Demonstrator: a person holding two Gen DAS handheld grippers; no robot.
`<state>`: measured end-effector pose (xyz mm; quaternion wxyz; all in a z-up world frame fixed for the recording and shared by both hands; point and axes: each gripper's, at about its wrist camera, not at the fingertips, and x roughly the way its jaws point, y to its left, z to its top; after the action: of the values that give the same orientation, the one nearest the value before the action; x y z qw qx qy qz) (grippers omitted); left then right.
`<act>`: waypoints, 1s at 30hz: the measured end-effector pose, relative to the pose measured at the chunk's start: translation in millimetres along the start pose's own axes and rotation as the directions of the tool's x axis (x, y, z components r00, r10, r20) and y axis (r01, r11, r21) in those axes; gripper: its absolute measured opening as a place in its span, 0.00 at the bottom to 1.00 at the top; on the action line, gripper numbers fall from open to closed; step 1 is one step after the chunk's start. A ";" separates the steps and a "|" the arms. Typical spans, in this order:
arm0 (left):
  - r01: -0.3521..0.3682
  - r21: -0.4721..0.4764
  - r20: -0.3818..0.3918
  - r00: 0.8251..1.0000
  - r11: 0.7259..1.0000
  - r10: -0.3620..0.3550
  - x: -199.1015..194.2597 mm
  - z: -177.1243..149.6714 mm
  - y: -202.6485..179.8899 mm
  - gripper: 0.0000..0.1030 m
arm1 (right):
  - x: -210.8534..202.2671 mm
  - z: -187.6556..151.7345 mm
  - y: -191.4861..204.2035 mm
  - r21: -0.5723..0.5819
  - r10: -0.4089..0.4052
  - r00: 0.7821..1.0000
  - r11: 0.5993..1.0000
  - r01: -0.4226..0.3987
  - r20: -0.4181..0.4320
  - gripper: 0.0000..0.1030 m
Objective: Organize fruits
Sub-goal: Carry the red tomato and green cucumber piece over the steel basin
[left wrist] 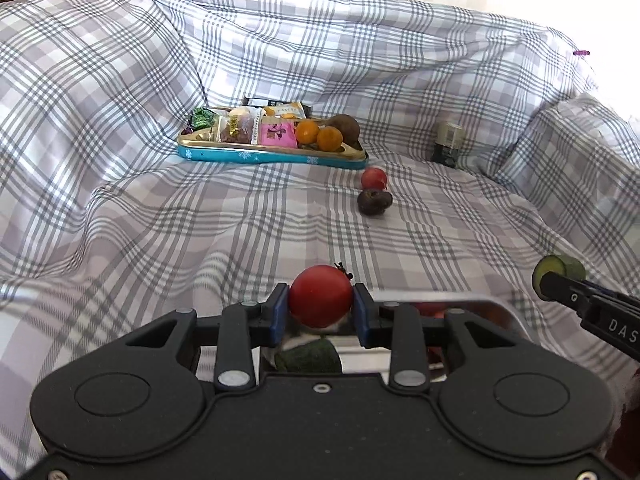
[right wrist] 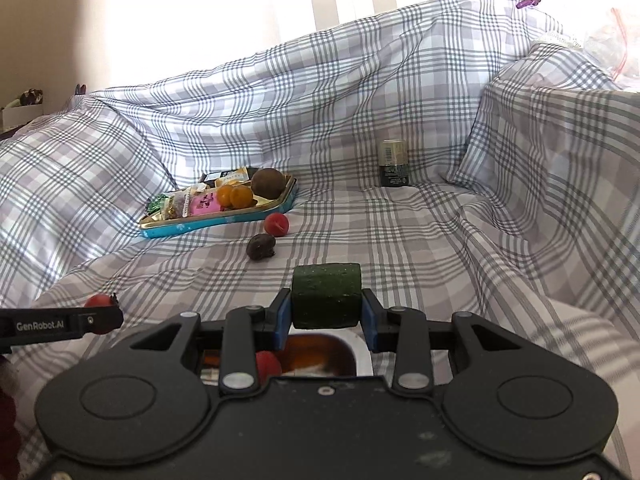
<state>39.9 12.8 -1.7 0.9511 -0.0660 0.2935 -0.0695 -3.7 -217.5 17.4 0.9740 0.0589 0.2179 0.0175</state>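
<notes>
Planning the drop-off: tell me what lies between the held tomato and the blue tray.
Nothing tall. The left gripper holds the tomato; open checked cloth runs to the tray. Only a red fruit and a dark fruit lie near its right corner.

red tomato (left wrist: 320,296) gripped aloft; green cucumber chunk (right wrist: 326,295) gripped aloft

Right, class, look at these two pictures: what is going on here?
A person is sorting fruit on a checked cloth with two handheld grippers. The left gripper is shut on a red tomato, and the right gripper is shut on a green cucumber chunk. Further off, a blue tin tray already holds oranges and snack packets, while a small red fruit and a dark fruit lie on the cloth beside it.
</notes>
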 end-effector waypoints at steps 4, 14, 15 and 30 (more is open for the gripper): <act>0.026 0.031 -0.024 0.999 0.999 -0.025 -2.3 -10.1 -6.6 0.40 | -7.3 -7.0 1.8 -0.001 0.009 1.000 1.000 -0.009 -0.006 0.36; 0.096 0.138 -0.059 0.994 0.986 -0.088 -10.2 -31.5 -31.4 0.40 | -4.8 -10.0 7.4 -0.029 0.018 1.000 0.999 -0.018 -0.013 0.36; 0.094 0.139 -0.059 0.994 0.986 -0.087 -10.0 -31.8 -31.7 0.40 | -4.9 -10.0 7.3 -0.030 0.018 1.000 0.999 -0.019 -0.014 0.36; 0.085 0.073 -0.046 0.996 0.994 -0.082 -4.2 -26.6 -25.6 0.41 | -0.7 -11.9 10.2 -0.055 0.022 0.999 0.998 -0.024 -0.040 0.36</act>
<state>19.0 -13.8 -17.0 0.9426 -0.0411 0.3083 -0.1214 -9.5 -206.2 8.3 0.9705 0.0341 0.2360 0.0358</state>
